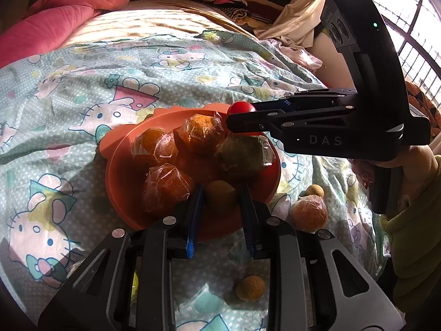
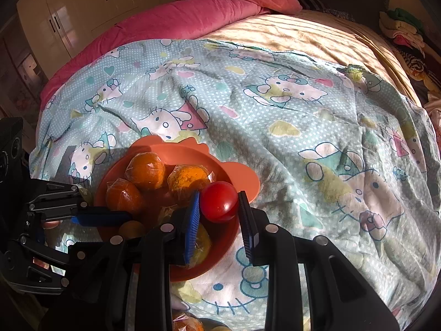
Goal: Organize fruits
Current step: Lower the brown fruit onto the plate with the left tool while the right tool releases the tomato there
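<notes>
The left gripper [image 1: 220, 193] has its two blue-padded fingers on either side of a small brown fruit [image 1: 219, 194], holding it over the near edge of the orange plate [image 1: 118, 149], at about 6 o'clock on the plate in the left wrist view. The right gripper [image 2: 219, 202] grips a red tomato [image 2: 219, 205] between its fingers, above the plate's rim at about 4 o'clock in the right wrist view; whether the tomato touches the plate I cannot tell. On the plate lie four fruits in clear wrap: an orange one [image 1: 165, 187] at 7 o'clock, another [image 1: 154, 144] at 10 o'clock, a third [image 1: 201, 132] at 12 o'clock, and a darker greenish one [image 1: 242, 153] at 2 o'clock, all close together and mostly touching. Off the plate, on the cartoon-print bedsheet [image 1: 69, 104], fruit is left to gather: a wrapped orange [image 1: 309, 213] just beside the plate at 4 o'clock, a small brown fruit [image 1: 315, 190] touching it from behind, and another small brown fruit [image 1: 250, 287] near the bottom of the left wrist view, between the gripper's arms. A yellowish thing shows at the lower left under the gripper, too hidden to name. By my judgement the task is past its middle: four fruits are placed, two are in hand over the plate, and at least three wait on the sheet.
</notes>
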`<action>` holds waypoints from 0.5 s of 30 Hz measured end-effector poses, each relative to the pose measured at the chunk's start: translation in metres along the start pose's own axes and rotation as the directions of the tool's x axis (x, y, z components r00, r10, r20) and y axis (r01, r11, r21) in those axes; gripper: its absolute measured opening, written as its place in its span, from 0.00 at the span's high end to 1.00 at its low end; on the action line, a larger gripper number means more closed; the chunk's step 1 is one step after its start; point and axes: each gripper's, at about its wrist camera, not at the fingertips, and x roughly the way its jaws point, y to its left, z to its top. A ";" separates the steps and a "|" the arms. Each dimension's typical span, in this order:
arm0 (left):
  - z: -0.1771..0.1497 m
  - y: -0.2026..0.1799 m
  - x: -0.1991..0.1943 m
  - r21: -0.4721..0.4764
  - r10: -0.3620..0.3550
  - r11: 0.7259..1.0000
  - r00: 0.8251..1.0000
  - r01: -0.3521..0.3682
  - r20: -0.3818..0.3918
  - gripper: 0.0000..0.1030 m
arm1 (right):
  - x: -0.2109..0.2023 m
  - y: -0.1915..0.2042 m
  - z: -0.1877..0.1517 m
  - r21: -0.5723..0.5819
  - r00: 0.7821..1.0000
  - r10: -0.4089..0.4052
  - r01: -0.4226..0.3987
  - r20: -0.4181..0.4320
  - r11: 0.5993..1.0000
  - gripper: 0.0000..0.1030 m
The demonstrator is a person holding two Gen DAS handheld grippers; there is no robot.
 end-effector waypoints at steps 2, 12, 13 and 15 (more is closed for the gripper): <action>0.000 0.000 0.000 -0.002 0.001 1.000 1.000 -0.001 -0.001 0.82 | 0.000 0.000 0.000 -0.002 1.000 -0.002 0.002 0.001 1.000 0.74; 0.000 0.001 0.000 -0.005 0.001 1.000 1.000 -0.001 -0.002 0.82 | 0.000 0.002 -0.001 -0.006 1.000 -0.008 0.008 0.004 1.000 0.74; 0.000 0.001 0.000 -0.006 0.002 1.000 1.000 -0.002 -0.001 0.82 | 0.000 0.002 -0.001 -0.005 1.000 -0.008 0.008 0.005 1.000 0.74; -0.001 0.001 0.001 -0.003 0.002 1.000 1.000 -0.002 -0.003 0.82 | -0.001 0.001 -0.001 -0.002 1.000 -0.009 0.009 0.006 1.000 0.74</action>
